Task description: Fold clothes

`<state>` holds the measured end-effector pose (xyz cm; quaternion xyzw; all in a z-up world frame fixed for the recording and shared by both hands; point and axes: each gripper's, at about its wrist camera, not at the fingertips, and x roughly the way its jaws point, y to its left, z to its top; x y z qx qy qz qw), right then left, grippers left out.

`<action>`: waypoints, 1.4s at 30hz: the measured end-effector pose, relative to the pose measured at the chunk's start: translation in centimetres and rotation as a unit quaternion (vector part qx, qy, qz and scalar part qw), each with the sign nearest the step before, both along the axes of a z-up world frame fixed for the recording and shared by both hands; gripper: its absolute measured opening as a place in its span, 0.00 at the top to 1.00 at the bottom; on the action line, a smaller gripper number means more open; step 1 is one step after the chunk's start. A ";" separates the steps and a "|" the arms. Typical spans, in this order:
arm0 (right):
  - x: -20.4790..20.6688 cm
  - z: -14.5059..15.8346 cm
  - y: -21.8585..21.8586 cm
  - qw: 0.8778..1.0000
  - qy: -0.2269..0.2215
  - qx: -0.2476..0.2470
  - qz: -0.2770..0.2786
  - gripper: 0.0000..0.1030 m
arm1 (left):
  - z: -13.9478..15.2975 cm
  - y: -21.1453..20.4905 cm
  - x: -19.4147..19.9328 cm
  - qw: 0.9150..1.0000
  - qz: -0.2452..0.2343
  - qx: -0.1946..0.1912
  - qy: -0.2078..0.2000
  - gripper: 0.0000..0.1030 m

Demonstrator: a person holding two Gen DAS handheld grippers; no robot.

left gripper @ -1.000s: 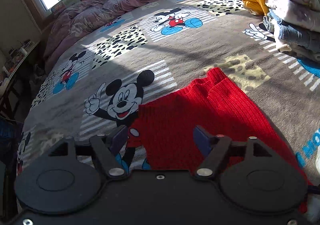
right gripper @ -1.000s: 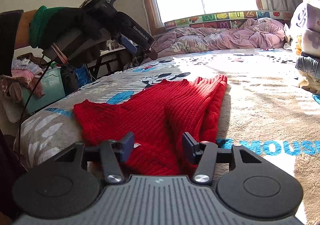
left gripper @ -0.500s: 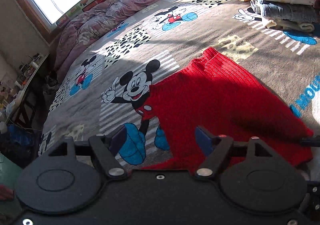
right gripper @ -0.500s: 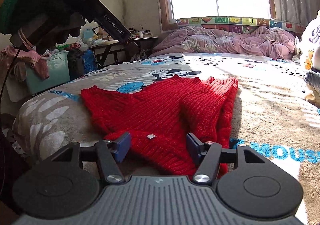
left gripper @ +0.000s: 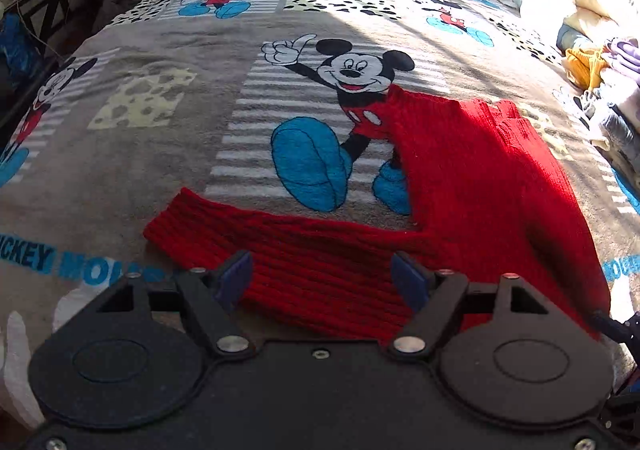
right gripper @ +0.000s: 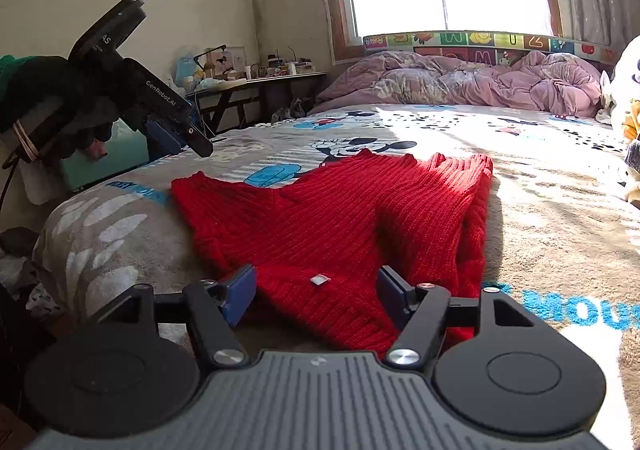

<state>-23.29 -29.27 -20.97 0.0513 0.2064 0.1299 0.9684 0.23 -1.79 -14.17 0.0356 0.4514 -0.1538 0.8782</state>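
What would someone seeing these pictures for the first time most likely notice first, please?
The bright red knitted sweater lies spread near the bed's front edge, one sleeve stretched out sideways. Beneath it the grey Mickey Mouse blanket covers the bed, a large Mickey figure just beyond the sleeve. Both tongs, left and right, hover open over the sweater's near edge.

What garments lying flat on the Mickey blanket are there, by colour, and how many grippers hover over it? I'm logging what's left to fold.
Red sweater: 1
Grippers, both open, holding nothing: 2, the left gripper and the right gripper
Total: 3
The heap of clothes at the far edge is too bunched to count.
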 end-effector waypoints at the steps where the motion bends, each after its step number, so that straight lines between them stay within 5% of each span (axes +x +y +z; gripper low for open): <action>1: 0.1 0.0 0.1 1.000 0.001 0.000 0.002 0.35 | -0.3 1.5 0.5 1.000 0.025 -0.016 0.008 0.25; 8: 1.2 -0.2 0.6 1.000 0.006 0.013 0.005 0.32 | -2.5 8.8 2.1 0.985 0.112 -0.122 0.050 0.25; 18: 1.5 -0.6 0.4 1.000 0.012 0.017 -0.005 0.31 | -5.7 8.7 5.2 0.970 0.169 -0.152 0.090 0.24; 21: 1.5 -0.7 -0.1 1.000 0.013 0.023 -0.013 0.31 | -6.3 7.7 4.8 0.970 0.187 -0.144 0.066 0.22; 23: 1.7 -0.7 -0.5 0.999 0.014 0.031 -0.019 0.30 | -6.2 7.0 4.5 0.969 0.197 -0.140 0.044 0.31; 24: 1.7 -0.7 -0.7 0.999 0.014 0.035 -0.021 0.31 | -6.1 6.6 4.3 0.970 0.199 -0.138 0.035 0.50; 26: 1.6 -0.6 -1.1 0.999 0.012 0.044 -0.024 0.30 | -5.4 5.9 4.4 0.972 0.187 -0.138 0.027 0.86; 27: 1.6 -0.6 -1.2 0.998 0.011 0.047 -0.026 0.31 | -4.9 5.5 4.4 0.974 0.179 -0.139 0.020 0.89; 36: 1.4 -0.1 -2.8 0.996 -0.003 0.081 -0.038 0.31 | 3.3 -6.8 1.8 0.979 0.013 -0.194 -0.053 0.93; 42: 0.8 0.1 -4.2 0.993 -0.012 0.109 -0.050 0.31 | 5.1 -15.0 -0.9 0.976 -0.088 -0.191 -0.066 0.93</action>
